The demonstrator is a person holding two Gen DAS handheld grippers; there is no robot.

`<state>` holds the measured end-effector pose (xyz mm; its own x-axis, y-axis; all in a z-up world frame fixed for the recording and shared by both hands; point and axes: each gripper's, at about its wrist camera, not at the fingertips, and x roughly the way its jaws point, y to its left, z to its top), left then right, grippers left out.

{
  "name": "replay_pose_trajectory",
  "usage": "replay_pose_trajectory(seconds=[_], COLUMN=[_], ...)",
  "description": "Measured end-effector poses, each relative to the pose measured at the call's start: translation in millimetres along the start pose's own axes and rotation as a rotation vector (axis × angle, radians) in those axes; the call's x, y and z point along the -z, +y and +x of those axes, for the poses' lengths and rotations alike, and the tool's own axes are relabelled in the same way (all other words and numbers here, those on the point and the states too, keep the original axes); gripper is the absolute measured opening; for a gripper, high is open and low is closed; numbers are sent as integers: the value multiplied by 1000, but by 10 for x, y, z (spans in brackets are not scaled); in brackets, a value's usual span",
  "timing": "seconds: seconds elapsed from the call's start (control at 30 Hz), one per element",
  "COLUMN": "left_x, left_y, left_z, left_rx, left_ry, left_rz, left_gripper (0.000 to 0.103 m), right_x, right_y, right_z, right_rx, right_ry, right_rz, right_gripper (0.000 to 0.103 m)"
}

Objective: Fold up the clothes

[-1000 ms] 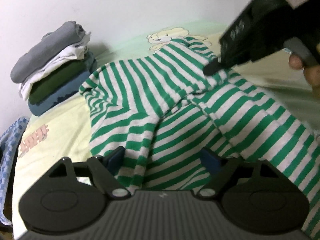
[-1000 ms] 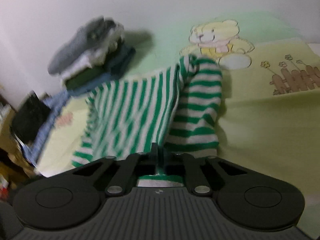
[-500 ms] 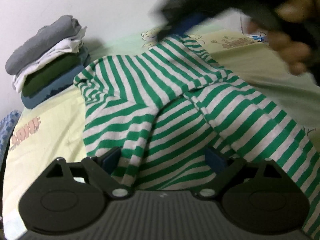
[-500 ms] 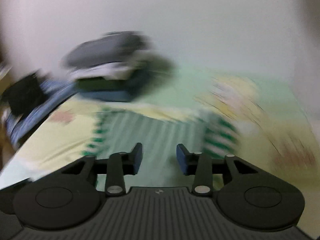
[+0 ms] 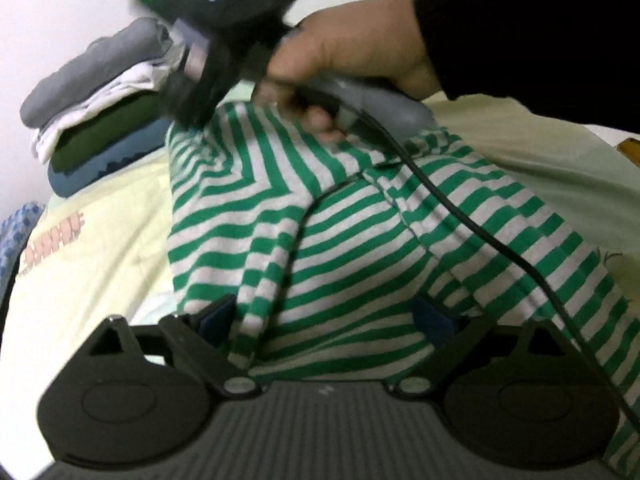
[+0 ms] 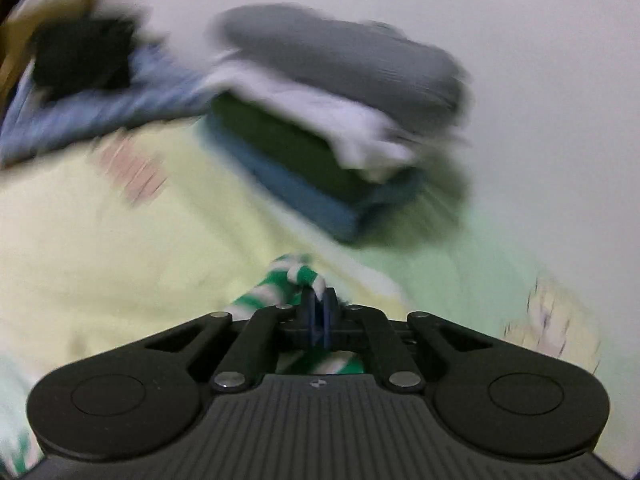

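Note:
A green and white striped shirt (image 5: 320, 232) lies partly folded on a pale yellow bed sheet (image 5: 100, 240). My left gripper (image 5: 324, 320) is open, its blue pads spread wide over the shirt's near edge. My right gripper (image 6: 318, 312) is shut on a bunched corner of the striped shirt (image 6: 292, 276). In the left wrist view the right gripper (image 5: 216, 56) and the hand holding it sit over the shirt's far left corner. The right wrist view is blurred.
A stack of folded clothes (image 5: 96, 108), grey on top, then white, dark green and blue, stands at the back left by the white wall; it also shows in the right wrist view (image 6: 340, 120). A blue checked cloth (image 6: 80, 108) lies further left. A black cable (image 5: 480, 232) trails across the shirt.
My right gripper let go of the shirt's far right part, swung left across the shirt and shut on its far left corner. My left gripper stayed open at the near edge.

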<state>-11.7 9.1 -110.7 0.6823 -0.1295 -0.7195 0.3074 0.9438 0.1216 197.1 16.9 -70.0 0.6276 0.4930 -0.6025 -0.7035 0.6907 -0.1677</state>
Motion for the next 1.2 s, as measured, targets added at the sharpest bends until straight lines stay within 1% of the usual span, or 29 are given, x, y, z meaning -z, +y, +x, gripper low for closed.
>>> replay_pose_trajectory(seconds=[0.03,0.07,0.1,0.13,0.17,0.2,0.23,0.27,0.3,0.4,0.47,0.57,0.6,0.67,0.7,0.73,0.77,0.8,0.83,0.87,0.9,0.93,0.97,1.0,1.07,1.1,1.13,1.17,1.2], left_x=[9,13,17,21,24,25,27,34,43,59,66,75,81,92,99,105,111,118,127,139,151,161,166,172,191,195,184,184,185], left_y=[8,12,16,19,22,24,28,44,60,103,121,142,152,176,174,168,161,157,156,157,158,157,155,153,148,150,163,165,171], left_z=[-3,-4,-5,-6,-7,-9,-10,-8,-6,7,16,26,30,42,40,36,33,32,32,30,28,26,24,22,15,15,19,22,26], left_rx=[3,6,8,11,14,18,22,27,32,49,61,76,80,85,86,85,84,83,81,81,80,80,79,78,79,80,82,86,90], left_ry=[0,0,0,0,0,1,1,1,1,-1,-3,-6,-9,-16,-20,-23,-27,-30,-34,-40,-45,-50,-53,-56,-64,-67,-70,-71,-73], left_rz=[-6,-9,-13,-16,-18,-17,-15,-15,-15,-18,-20,-18,-19,-20,-20,-20,-21,-23,-26,-29,-33,-36,-37,-37,-37,-36,-35,-35,-35], left_gripper=[95,96,96,96,96,97,97,98,98,98,99,100,100,101,101,101,101,101,102,102,102,102,102,102,102,102,102,102,102], right_x=[-6,26,58,89,122,158,161,171,198,325,337,216,165,65,20,-25,-63,-87,-109,-130,-157,-179,-169,-143,-66,-23,23,72,133], right_y=[-136,-203,-271,-338,-399,-425,-461,-522,-600,-791,-772,-502,-380,-135,-14,106,210,252,286,265,171,72,-53,-162,-318,-388,-465,-533,-557], right_z=[40,115,190,265,326,307,260,180,73,-285,-382,-432,-430,-413,-332,-244,-121,10,137,239,337,431,504,573,625,555,408,260,90], right_rx=[0,6,11,17,23,26,28,42,60,97,61,26,19,4,4,6,16,22,27,32,44,58,83,123,254,281,267,252,228], right_ry=[11,37,62,88,106,84,72,52,21,-64,-63,-73,-89,-116,-108,-98,-75,-48,-21,7,35,59,73,97,129,116,87,57,24], right_rz=[82,124,167,209,246,260,283,323,371,485,469,297,230,96,32,-30,-77,-96,-107,-71,7,88,182,248,303,333,382,430,470], right_gripper=[2,2,4,9,9,16,29,37,48,51,51,51,52,58,66,69,69,66,49,30,5,8,8,8,13,17,26,32,40])
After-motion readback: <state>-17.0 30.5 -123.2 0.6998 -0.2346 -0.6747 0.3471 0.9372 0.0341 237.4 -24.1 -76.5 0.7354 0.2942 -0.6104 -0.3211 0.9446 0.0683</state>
